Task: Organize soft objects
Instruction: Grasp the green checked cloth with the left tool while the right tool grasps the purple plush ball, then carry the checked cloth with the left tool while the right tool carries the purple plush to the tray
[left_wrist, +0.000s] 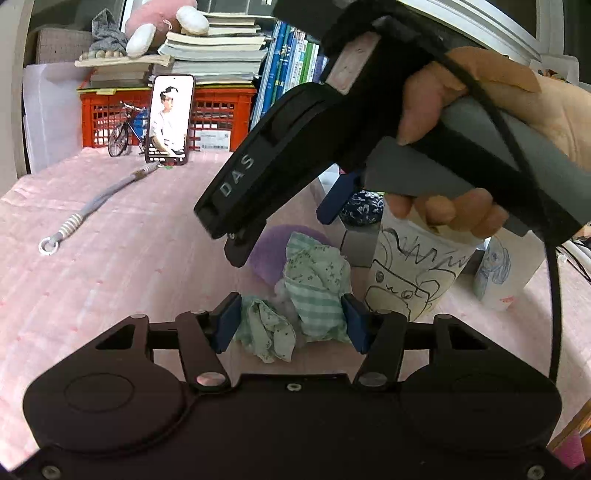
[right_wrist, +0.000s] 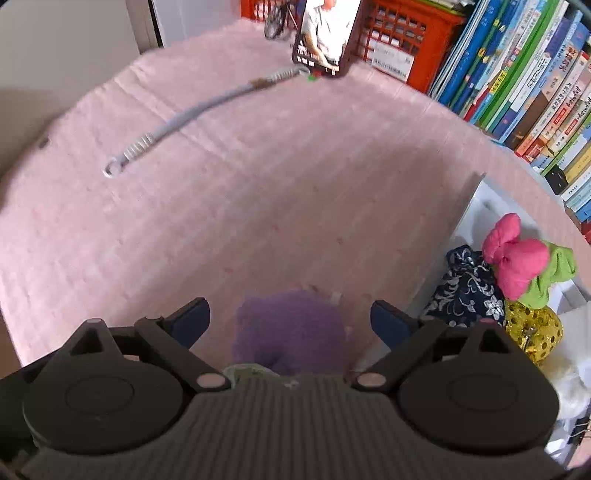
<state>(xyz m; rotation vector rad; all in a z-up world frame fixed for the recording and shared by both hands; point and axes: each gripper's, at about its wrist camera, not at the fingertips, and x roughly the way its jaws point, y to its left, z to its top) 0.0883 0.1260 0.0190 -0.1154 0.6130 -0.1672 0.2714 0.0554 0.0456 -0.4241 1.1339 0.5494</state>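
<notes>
Your left gripper (left_wrist: 291, 319) is spread wide, blue pads either side of the crumpled green cloth bundle (left_wrist: 310, 291) on the pink table cover (left_wrist: 110, 258); contact unclear. Purple plush (right_wrist: 291, 332) lies just behind it. Your right gripper (right_wrist: 290, 319) hangs over that plush, fingers apart, holding nothing. The white bin (right_wrist: 476, 206) to the right holds a navy floral pouch (right_wrist: 465, 288) and pink bow (right_wrist: 517, 258).

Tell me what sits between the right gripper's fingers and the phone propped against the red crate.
Right wrist view: the purple plush lies between the open right gripper fingers; beyond it only bare pink cloth up to the phone. The grey cord lies off left.
</notes>
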